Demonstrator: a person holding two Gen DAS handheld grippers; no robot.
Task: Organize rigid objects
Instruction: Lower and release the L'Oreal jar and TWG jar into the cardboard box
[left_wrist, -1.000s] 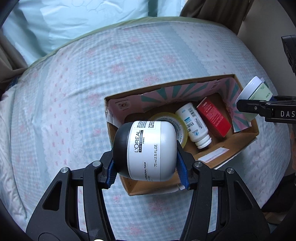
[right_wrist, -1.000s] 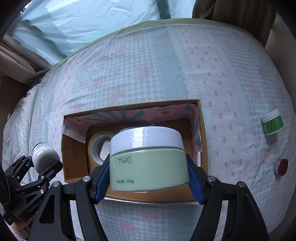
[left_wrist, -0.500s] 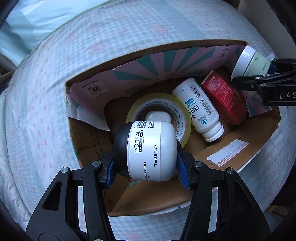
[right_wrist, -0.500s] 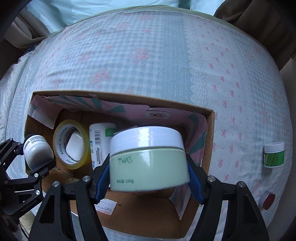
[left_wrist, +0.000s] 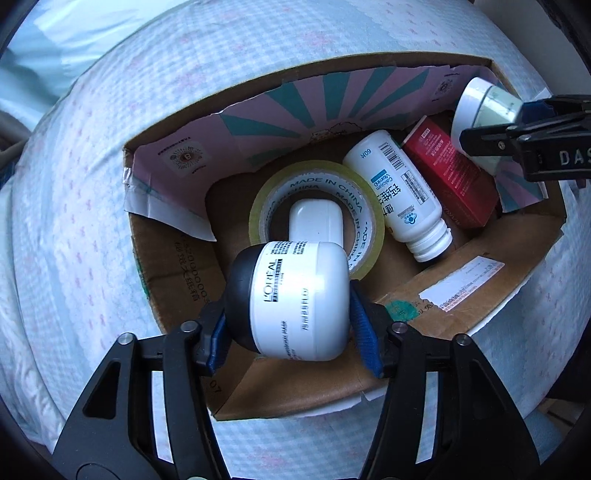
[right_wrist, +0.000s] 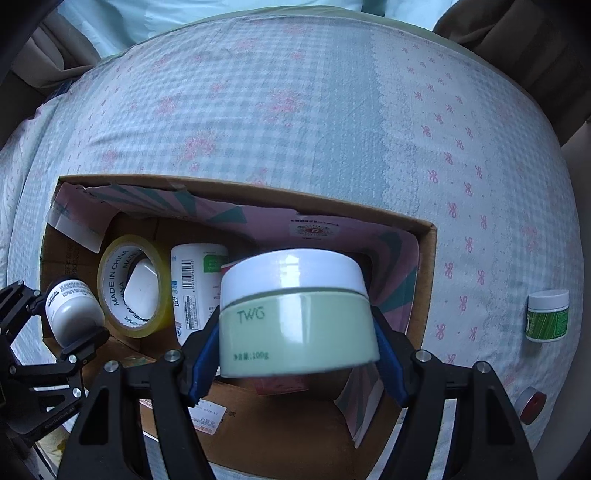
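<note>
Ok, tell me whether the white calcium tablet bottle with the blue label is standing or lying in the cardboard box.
Lying down: the white calcium bottle rests on its side on the cardboard box floor, cap toward the camera.

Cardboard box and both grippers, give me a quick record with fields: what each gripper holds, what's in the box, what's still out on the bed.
left gripper: shut on the L'Oreal jar, over the box's left part
right gripper: shut on the green TWG jar, over the box's right part
cardboard box: open, on the checked bedspread
in box: tape roll around a small white case, white pill bottle, red carton
outside box: small green-label jar, red-capped item
</note>
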